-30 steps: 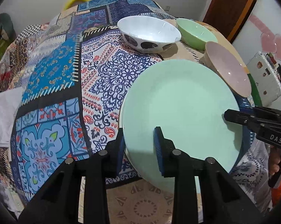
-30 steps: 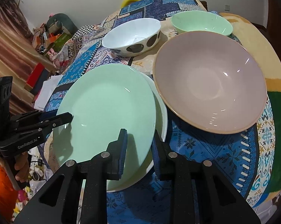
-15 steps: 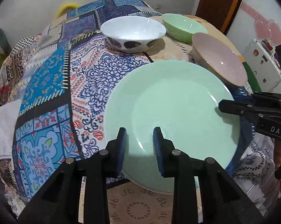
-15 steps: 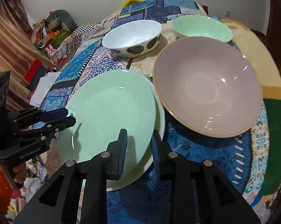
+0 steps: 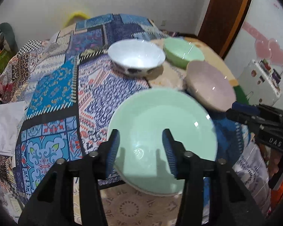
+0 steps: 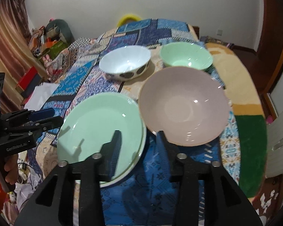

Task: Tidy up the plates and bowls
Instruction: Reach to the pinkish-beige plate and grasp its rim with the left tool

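A pale green plate [image 5: 160, 116] [image 6: 96, 124] lies flat on a white plate whose rim [image 6: 126, 175] shows beneath it, near the table's front edge. My left gripper [image 5: 140, 133] [image 6: 53, 115] hovers over the plate's near rim, its jaws opening with nothing pressed between them. My right gripper [image 6: 139, 133] [image 5: 241, 111] hangs over the plate's right rim, jaws also opening and free of it. A large pink bowl [image 6: 182, 107] [image 5: 211, 86] sits just right of the plates. Behind stand a white bowl with dark spots [image 6: 125, 60] [image 5: 136, 56] and a green bowl [image 6: 185, 56] [image 5: 182, 51].
A patterned blue cloth [image 5: 53, 94] covers the round table. White paper [image 5: 4, 124] lies off the left edge, a white cabinet [image 5: 260, 82] stands to the right, and boxes [image 6: 47, 43] pile up by the curtain. A hand [image 6: 10, 169] grips the left tool.
Both grippers were shut on the green plate's rim; they have let go, spread their jaws and risen. The plate now rests level on the white plate.
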A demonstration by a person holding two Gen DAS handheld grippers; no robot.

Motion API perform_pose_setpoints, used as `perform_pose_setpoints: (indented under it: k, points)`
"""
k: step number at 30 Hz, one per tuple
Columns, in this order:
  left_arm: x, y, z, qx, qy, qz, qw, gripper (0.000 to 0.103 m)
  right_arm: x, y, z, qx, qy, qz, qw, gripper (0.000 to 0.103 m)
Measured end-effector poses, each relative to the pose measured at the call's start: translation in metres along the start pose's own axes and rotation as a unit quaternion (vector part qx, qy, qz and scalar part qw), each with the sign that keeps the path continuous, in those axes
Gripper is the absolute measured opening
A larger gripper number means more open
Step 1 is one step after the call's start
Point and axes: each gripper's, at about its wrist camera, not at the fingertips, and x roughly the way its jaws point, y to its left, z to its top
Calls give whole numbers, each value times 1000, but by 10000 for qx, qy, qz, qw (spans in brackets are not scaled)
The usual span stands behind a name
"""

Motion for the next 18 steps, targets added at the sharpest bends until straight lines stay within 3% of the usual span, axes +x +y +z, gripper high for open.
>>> perform_pose_setpoints:
  k: [4, 6, 11, 18]
  points:
    - [-6, -16, 13, 75, -163, -115, 9998, 61, -11, -12, 5, 165, -212, -159, 9995, 52]
    - [-5, -26, 21, 121, -247, -129, 9995, 67, -15, -20, 7, 248, -335, -284, 9987, 61]
    - [10, -47, 41, 199, -172, -216, 9994, 81, -20, -39, 9, 412, -464, -459, 9970, 62]
    - [46, -68, 69, 280, -19, -236, 9993, 82, -11, -74, 9, 742, -408, -644, 9943, 62]
